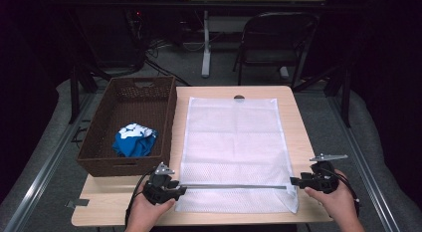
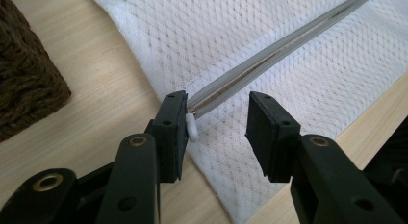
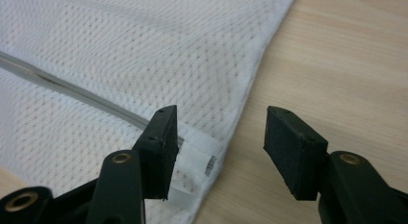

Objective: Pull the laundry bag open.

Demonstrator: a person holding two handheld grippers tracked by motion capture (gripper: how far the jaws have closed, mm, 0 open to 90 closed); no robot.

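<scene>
While both grippers (image 1: 180, 188) (image 1: 294, 181) sit released at the bag's (image 1: 234, 142) zipper (image 1: 234, 186) ends, it's zipped; the shirt (image 1: 134, 140) waits in the basket (image 1: 99, 165).

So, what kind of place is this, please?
Probably a lab or recording studio rather than a home: dark curtains surround a small wooden table, cables run across the carpeted floor, and a folding chair stands behind.
</scene>
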